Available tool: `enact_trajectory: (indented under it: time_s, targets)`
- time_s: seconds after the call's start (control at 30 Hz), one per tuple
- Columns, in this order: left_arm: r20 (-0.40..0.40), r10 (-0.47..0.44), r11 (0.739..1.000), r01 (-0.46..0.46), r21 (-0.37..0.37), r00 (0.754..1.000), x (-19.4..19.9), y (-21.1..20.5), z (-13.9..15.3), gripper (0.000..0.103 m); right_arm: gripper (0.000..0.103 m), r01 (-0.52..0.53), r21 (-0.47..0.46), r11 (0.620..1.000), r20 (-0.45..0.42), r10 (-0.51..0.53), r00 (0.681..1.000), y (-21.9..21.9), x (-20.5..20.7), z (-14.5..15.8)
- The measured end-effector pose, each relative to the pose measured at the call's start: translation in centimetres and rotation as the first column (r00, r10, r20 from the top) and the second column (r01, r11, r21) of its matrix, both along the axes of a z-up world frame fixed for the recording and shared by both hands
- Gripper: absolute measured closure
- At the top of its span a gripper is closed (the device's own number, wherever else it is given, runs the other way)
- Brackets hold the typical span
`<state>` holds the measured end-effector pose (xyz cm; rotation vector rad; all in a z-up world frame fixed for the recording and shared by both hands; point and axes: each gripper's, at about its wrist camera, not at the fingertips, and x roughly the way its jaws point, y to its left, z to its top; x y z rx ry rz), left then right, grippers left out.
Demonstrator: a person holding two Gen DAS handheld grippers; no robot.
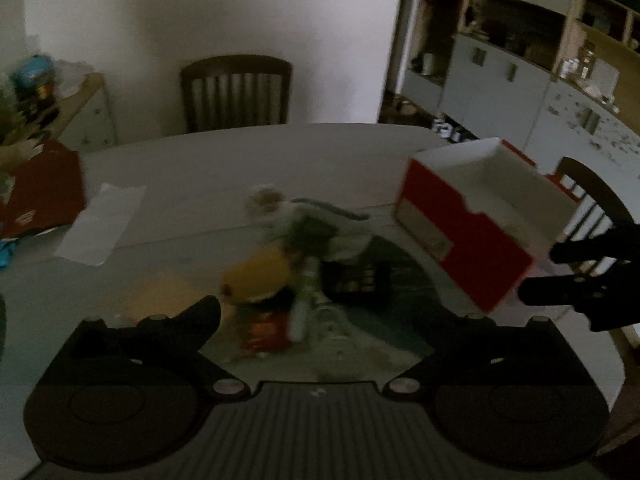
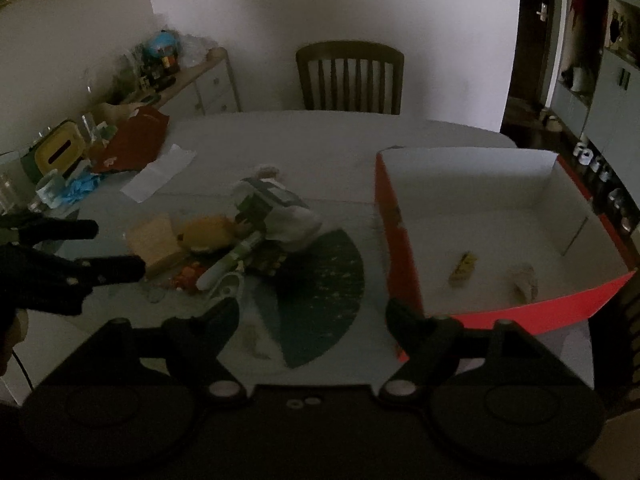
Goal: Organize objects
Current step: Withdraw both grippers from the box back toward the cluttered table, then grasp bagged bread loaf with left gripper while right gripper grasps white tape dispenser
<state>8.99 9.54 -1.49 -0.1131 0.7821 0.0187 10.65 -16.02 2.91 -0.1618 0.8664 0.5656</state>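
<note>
- the big white table (image 2: 320, 140) fills the middle of both views, with one dark green mat (image 2: 324, 292) low in the middle.
- one red box (image 2: 400, 264) with a white inside sits at the right. two small things lie in it: one yellow bit (image 2: 463, 267) and one pale lump (image 2: 524, 280).
- one pile of things (image 2: 240, 240) waits at centre left: one yellow toy (image 2: 208, 232), one white tube (image 2: 230, 262), one tan block (image 2: 154, 240), and more too blurry to count.
- the left gripper (image 1: 340, 312) is open wide and holds nothing, low over the pile.
- the right gripper (image 2: 312, 308) is open wide too, empty, its right finger touching or just beside the box wall.
- it could bump the box and push it. a grab in the crowded pile could knock other things away.
</note>
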Motion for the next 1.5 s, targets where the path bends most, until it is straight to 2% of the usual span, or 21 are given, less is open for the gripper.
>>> enact_trajectory:
  time_s: [0.17,0.3,0.43,0.57,0.67,0.87,1.0,1.13,1.23,1.33,1.5]
  targets:
    - [-0.020,0.099,0.995,-0.099,0.004,0.995,0.2,3.8,-1.4,0.000,0.022,-0.012,-0.011,1.000,-0.005,0.012,1.000,1.9,0.3,-0.8]
    - [-0.053,0.184,0.983,-0.182,0.027,0.982,0.9,6.8,-2.8,0.000,0.022,-0.022,-0.030,0.999,-0.011,0.021,1.000,3.2,0.8,-1.8]
    - [-0.082,0.231,0.973,-0.228,0.048,0.969,1.9,8.9,-4.2,0.000,0.022,-0.030,-0.055,0.998,-0.027,0.029,0.999,4.4,1.3,-2.9]
    - [-0.111,0.293,0.955,-0.286,0.071,0.950,3.6,10.7,-5.5,0.000,0.022,-0.039,-0.068,0.997,-0.045,0.036,0.998,5.7,1.8,-3.9]
    - [-0.160,0.336,0.942,-0.333,0.046,0.928,5.3,11.9,-6.6,0.000,0.022,-0.058,-0.074,0.996,-0.057,0.053,0.997,6.6,1.9,-4.5]
    - [-0.239,0.396,0.917,-0.393,0.061,0.887,8.3,12.4,-8.9,0.000,0.022,-0.113,-0.097,0.989,-0.085,0.105,0.991,8.3,2.0,-6.1]
    - [-0.259,0.424,0.904,-0.423,0.064,0.868,9.9,12.5,-9.7,0.000,0.022,-0.131,-0.110,0.985,-0.106,0.120,0.987,8.9,2.0,-7.1]
    - [-0.268,0.442,0.897,-0.430,0.103,0.856,11.1,12.1,-10.4,0.000,0.022,-0.141,-0.122,0.983,-0.112,0.127,0.986,9.4,2.3,-7.7]
    - [-0.281,0.468,0.884,-0.453,0.119,0.838,11.7,12.1,-11.1,0.000,0.022,-0.139,-0.130,0.982,-0.122,0.124,0.985,9.8,2.8,-8.2]
    - [-0.279,0.472,0.882,-0.452,0.136,0.836,11.9,11.9,-11.5,0.000,0.022,-0.131,-0.130,0.983,-0.140,0.113,0.984,10.4,3.2,-8.8]
    - [-0.254,0.421,0.906,-0.393,0.156,0.871,11.1,11.6,-11.8,0.000,0.022,-0.127,-0.119,0.985,-0.167,0.106,0.980,11.6,3.6,-9.7]
